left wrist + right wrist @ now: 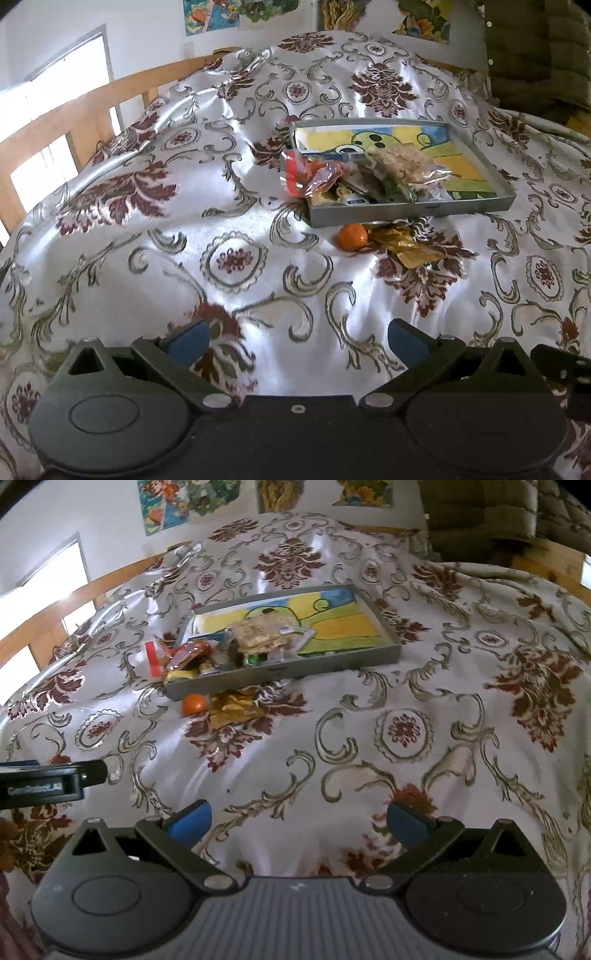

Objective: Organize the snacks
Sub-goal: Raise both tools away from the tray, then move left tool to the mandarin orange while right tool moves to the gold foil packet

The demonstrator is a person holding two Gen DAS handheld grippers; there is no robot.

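A grey tray [476,206] with a painted bottom lies on the patterned cloth; it also shows in the right wrist view [332,661]. Several snack packets are piled in its left end, among them a clear bag of puffed grain [402,166] [266,631] and a red-orange packet [314,175] [184,653] hanging over the left rim. An orange fruit [351,237] [194,703] and a gold wrapper [406,245] [232,709] lie on the cloth just in front of the tray. My left gripper [297,339] is open and empty, well short of them. My right gripper [297,818] is open and empty too.
The white, maroon-flowered cloth [184,229] covers the whole surface. A wooden rail [74,107] runs along the left edge by a window. The left gripper's body [48,781] shows at the left of the right wrist view. Posters hang on the back wall.
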